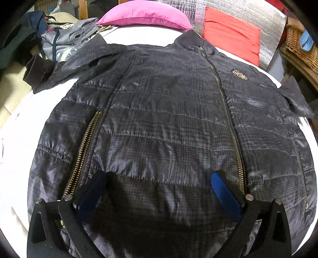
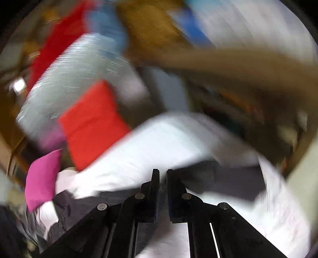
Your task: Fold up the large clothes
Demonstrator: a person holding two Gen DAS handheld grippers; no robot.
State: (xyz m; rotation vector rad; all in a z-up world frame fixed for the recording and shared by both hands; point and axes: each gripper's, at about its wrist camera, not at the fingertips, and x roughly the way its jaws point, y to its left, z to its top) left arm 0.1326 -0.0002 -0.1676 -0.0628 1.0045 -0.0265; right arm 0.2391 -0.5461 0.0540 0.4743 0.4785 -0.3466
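The left gripper [image 1: 159,188] hangs over the one dark jacket [image 1: 169,119], fingers spread wide, grasping nothing. The jacket lies flat on the white bed [image 1: 17,129]. The right gripper [image 2: 163,190] is clenched, empty. Two cushions: one pink [image 1: 145,15], one red [image 1: 230,37].

White-sheeted bed [image 1: 17,127]; pink pillow [image 1: 145,16] and red cushion [image 1: 232,37] at head, silver foil wall covering [image 1: 244,13] behind, wicker basket [image 1: 300,47] right
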